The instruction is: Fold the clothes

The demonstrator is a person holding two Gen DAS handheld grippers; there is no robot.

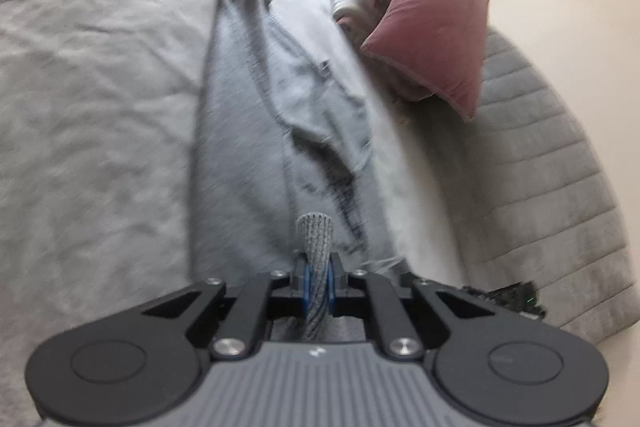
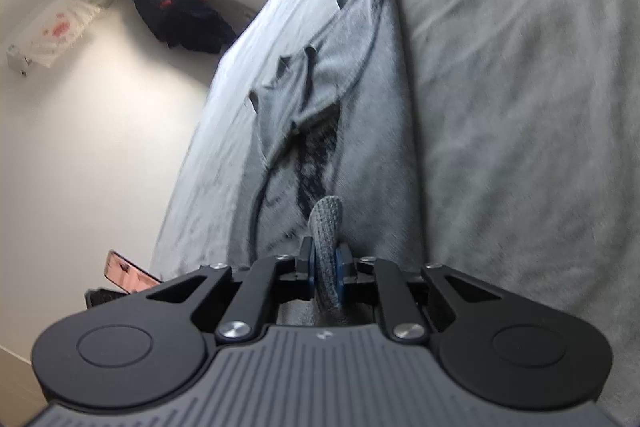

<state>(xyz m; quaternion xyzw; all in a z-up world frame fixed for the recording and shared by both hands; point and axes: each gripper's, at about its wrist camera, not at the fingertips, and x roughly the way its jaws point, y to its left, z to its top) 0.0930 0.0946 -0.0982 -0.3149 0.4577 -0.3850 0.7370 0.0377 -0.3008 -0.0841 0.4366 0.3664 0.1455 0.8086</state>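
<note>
Your left gripper (image 1: 316, 279) and right gripper (image 2: 326, 277) each pinched a fold of the grey garment's (image 1: 256, 115) near edge between narrow jaws; the garment lay stretched lengthwise on the grey bedspread (image 1: 88, 75), beside a pink cushion (image 1: 432, 27).

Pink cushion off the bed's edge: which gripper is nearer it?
Left. The pink cushion shows ahead-right of the left gripper, shut on the grey garment; the right gripper's view lacks it.
</note>
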